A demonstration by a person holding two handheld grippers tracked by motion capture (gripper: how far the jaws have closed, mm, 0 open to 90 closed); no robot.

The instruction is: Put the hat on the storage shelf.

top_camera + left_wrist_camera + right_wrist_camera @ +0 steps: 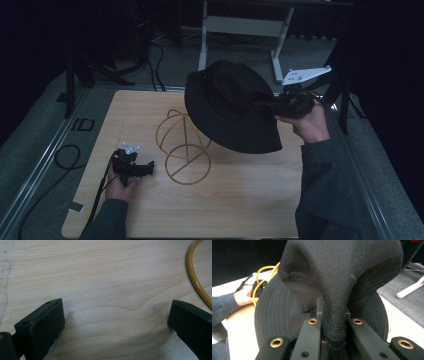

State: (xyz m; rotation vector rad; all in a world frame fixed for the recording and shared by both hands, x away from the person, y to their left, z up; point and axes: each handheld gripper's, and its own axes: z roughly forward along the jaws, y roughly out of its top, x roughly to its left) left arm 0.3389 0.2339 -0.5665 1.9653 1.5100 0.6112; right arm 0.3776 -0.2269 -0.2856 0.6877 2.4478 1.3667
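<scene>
On the pale wooden table [240, 200] I count one hat, one wire stand and my two grippers, nothing else on the board itself. I have the right gripper [270, 105] lifted above the far right part of the table, and its jaws are pinched nearly together on a fold of the black hat [227, 100]. From the right gripper view I see that fold standing up between the two black jaws, a thick ridge of twill cloth with a fine diagonal weave. I can also make out rows of stitching running in rings around the brim [277, 315], which is soft and wide and droops below the crown. So the hat hangs in the air from my right gripper, tilted, just beside and partly over the yellow wire stand [182, 145].

I see the stand as thin yellow rod: one round ring flat on the table, one upright post, and curved hoops forming a dome on top. It looks smooth and rigid.

I keep the left gripper [145, 167] low at the near left of the table, close to the stand's base ring. Its jaws are spread wide with nothing between them, just bare wood grain, and a curve of the yellow ring shows at the edge of the left gripper view.
</scene>
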